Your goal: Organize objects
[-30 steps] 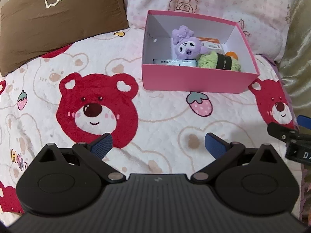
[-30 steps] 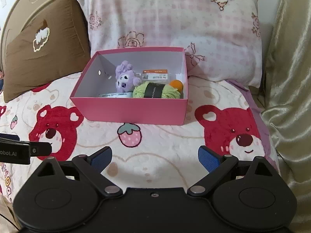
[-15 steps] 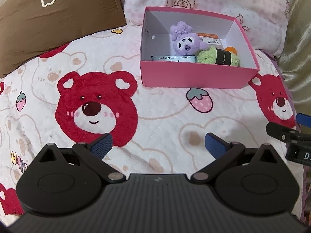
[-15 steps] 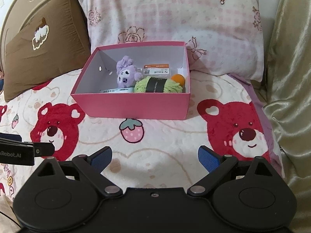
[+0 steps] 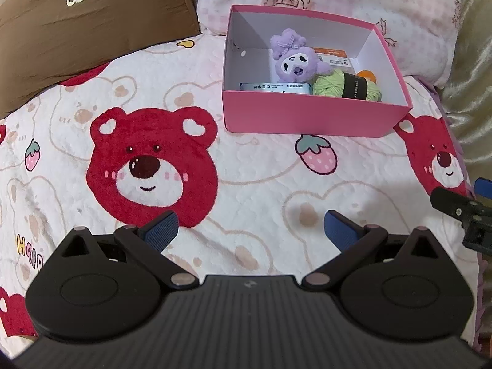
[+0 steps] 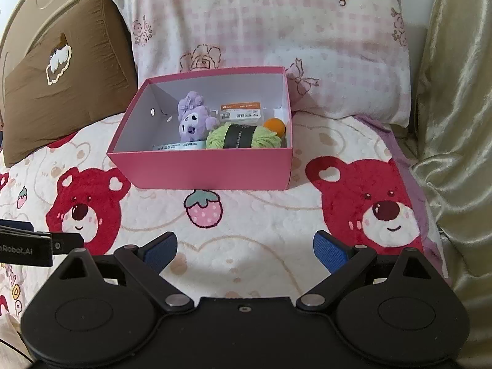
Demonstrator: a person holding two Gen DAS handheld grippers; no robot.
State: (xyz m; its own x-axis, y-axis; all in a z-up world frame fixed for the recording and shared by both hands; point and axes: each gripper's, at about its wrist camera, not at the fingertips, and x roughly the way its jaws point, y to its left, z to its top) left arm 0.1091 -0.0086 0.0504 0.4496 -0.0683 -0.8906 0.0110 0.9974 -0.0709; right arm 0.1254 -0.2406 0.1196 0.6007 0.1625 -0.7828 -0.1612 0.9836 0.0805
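**Box packed, nothing loose in view**

The pink box [image 6: 212, 169] on the bed holds a purple plush [image 6: 193, 120], green yarn [image 6: 243, 136], an orange ball [image 6: 275, 125] and packets. Both the left hand-held gripper [image 5: 250, 229] and the right hand-held gripper [image 6: 244, 250] hover released and empty; sorting looks finished.

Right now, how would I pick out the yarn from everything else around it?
Find the pink box on the bear-print bedspread, before the pillows. The yarn lies at its front right, beside the purple plush: the only green skein, with a black band.
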